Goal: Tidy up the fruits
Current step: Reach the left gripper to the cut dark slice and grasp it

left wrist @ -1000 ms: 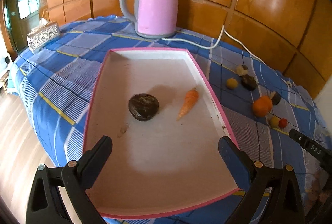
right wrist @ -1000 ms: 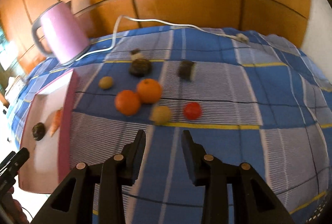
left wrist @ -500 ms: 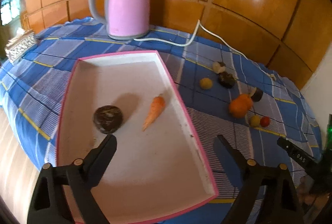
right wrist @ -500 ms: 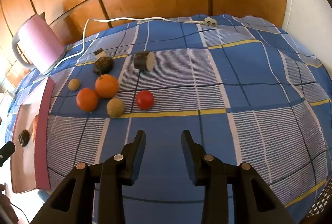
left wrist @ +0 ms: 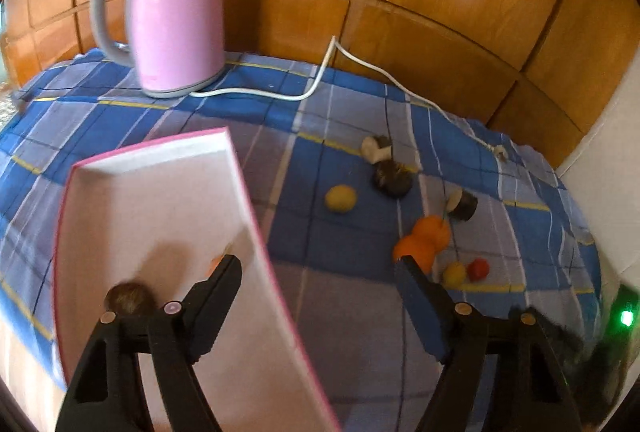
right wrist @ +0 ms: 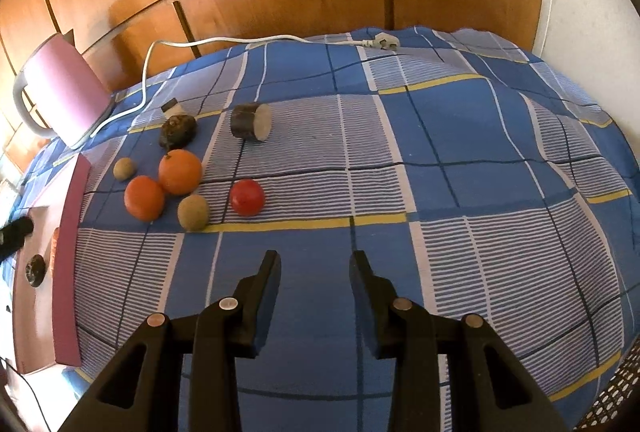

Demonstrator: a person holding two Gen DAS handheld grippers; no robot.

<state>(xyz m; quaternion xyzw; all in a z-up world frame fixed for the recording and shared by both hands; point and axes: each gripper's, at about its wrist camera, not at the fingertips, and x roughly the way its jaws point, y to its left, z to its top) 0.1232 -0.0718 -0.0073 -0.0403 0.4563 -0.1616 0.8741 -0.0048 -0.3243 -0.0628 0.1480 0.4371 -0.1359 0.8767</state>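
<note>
A pink-rimmed white tray (left wrist: 168, 200) lies on the blue checked cloth at the left; it also shows in the right wrist view (right wrist: 70, 232). In it lie a dark round fruit (left wrist: 129, 297) and a carrot (left wrist: 216, 261), mostly hidden behind my left finger. On the cloth to the right lie two oranges (right wrist: 180, 170) (right wrist: 144, 197), a red tomato (right wrist: 247, 197), two small yellow-brown fruits (right wrist: 193, 211) (right wrist: 123, 168), a dark round fruit (right wrist: 178, 130) and a cut dark piece (right wrist: 251, 122). My left gripper (left wrist: 320, 266) is open over the tray's right rim. My right gripper (right wrist: 315, 264) is open and empty, below the tomato.
A pink kettle (left wrist: 176, 12) stands at the back left, its white cord (left wrist: 320, 80) trailing across the cloth to a plug (right wrist: 382, 42). A small white-cut piece (right wrist: 173, 107) lies near the cord. Wood panelling runs behind the table.
The left gripper has swung right, from over the tray to its right rim, closer to the loose fruits. The right gripper has come nearer the fruits and stays open.
</note>
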